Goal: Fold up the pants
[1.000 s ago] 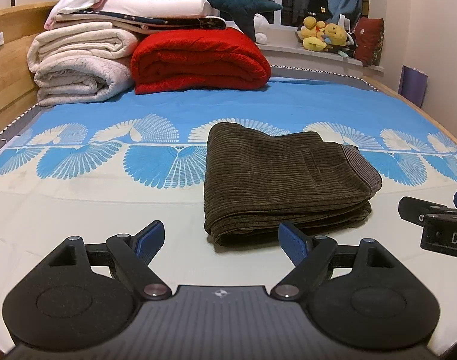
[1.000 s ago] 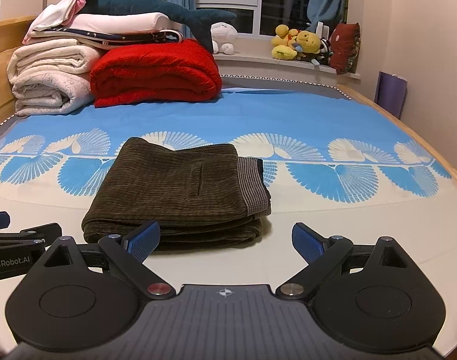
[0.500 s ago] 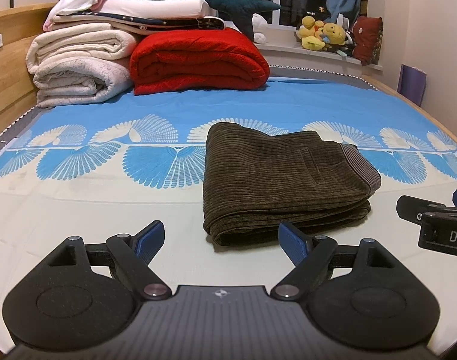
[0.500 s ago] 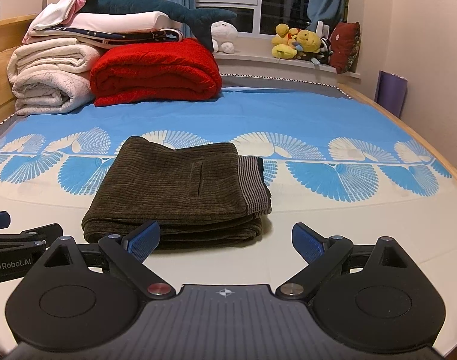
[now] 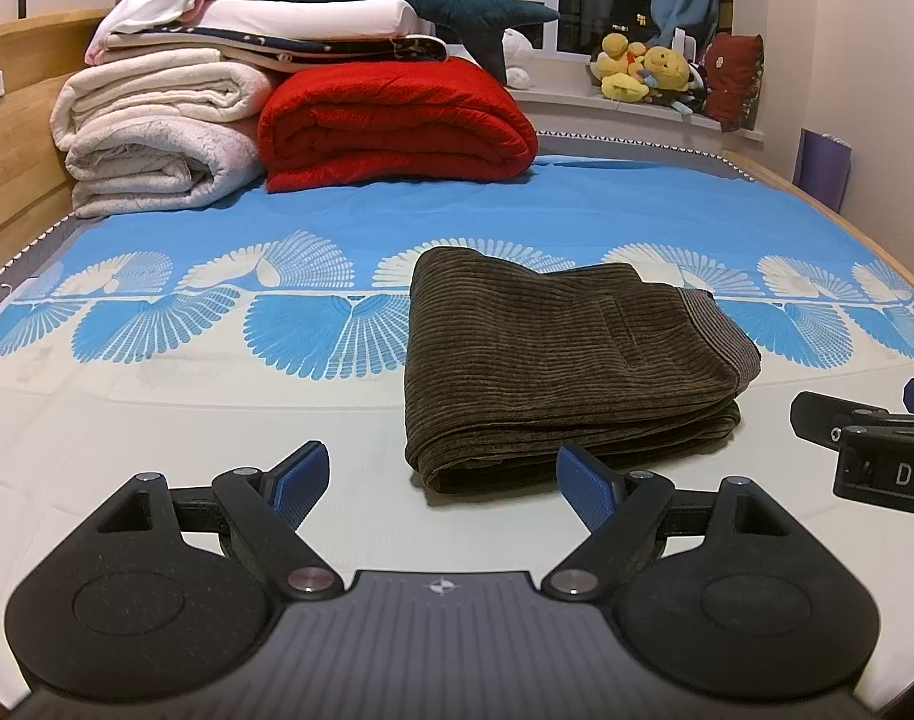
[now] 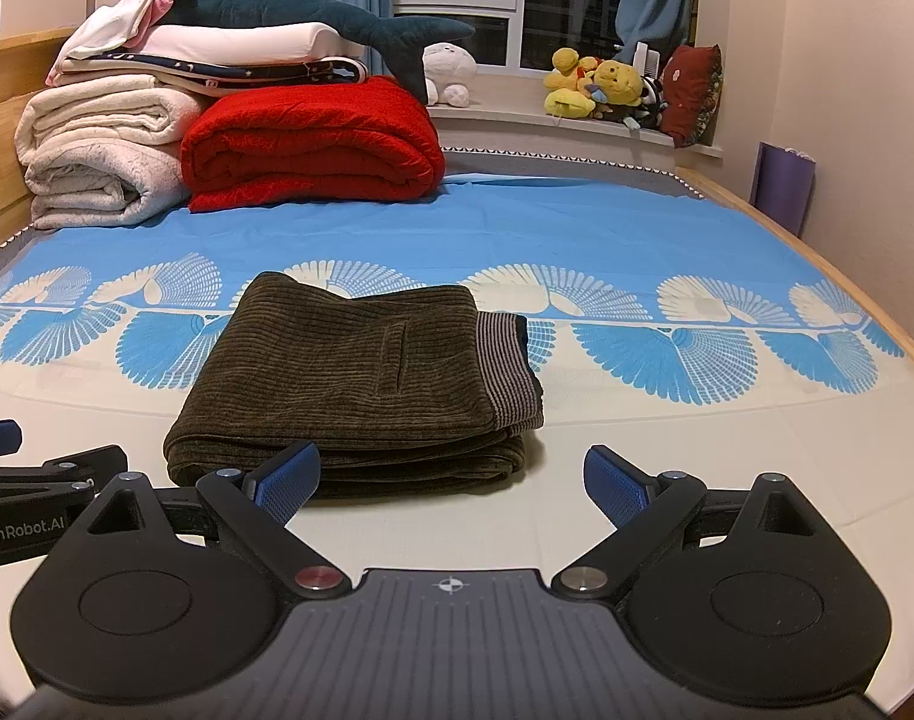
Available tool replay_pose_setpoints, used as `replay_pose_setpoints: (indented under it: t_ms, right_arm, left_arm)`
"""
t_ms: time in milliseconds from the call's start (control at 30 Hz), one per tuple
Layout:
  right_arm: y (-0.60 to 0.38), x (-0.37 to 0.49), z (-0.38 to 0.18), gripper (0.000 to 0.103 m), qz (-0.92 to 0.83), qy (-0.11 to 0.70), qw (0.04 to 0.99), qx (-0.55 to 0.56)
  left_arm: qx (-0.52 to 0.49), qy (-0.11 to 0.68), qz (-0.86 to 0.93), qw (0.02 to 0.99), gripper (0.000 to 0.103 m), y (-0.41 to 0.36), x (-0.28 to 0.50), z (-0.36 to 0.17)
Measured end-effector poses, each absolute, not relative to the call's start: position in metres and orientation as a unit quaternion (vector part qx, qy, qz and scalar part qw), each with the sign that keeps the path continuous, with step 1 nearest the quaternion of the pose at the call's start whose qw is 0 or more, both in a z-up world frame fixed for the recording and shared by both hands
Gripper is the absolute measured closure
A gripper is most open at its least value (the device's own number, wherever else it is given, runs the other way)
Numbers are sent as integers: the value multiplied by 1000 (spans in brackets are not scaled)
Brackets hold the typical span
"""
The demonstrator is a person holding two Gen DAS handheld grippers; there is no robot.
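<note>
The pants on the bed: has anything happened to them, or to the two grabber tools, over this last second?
Nothing visibly changed. The folded brown pants lie in the same place on the bed sheet. The left gripper and the right gripper both hang open just short of them, holding nothing.

Both wrist views sit low, near the folded corduroy pants (image 5: pixel 565 372), facing the bed's (image 6: pixel 667 228) far window. Left view looks from the pants' left, right from their right; both share pants and bedding stack (image 6: pixel 156 138).
</note>
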State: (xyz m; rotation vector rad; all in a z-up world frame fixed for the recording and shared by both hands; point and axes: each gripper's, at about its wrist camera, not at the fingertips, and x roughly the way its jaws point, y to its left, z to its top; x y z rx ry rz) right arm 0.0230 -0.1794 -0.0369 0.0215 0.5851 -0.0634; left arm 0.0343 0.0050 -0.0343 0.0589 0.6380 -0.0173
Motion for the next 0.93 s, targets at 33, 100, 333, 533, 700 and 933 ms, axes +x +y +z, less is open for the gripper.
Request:
replay_pose_setpoints:
  t_ms: [33, 100, 333, 533, 700, 933]
  right_arm:
    - [-180, 23, -37, 8, -31, 288, 957, 10]
    - [-179, 23, -37, 8, -31, 288, 957, 10]
    - [-179, 23, -37, 8, -32, 289, 957, 11]
    - [-179, 23, -36, 8, -31, 288, 957, 10]
    - [-178, 23, -37, 8, -31, 289, 957, 10]
    - [-179, 23, -36, 8, -31, 289, 957, 10]
  left_arm:
    - [29, 313, -9, 949, 16, 5, 34, -34]
    - [30, 313, -10, 949, 16, 5, 34, -34]
    - [31, 313, -10, 949, 16, 5, 34, -34]
    - [32, 311, -11, 950, 16, 5, 34, -34]
    - [34, 310, -12, 950, 16, 5, 34, -34]
    - [34, 309, -11, 950, 16, 6, 34, -34]
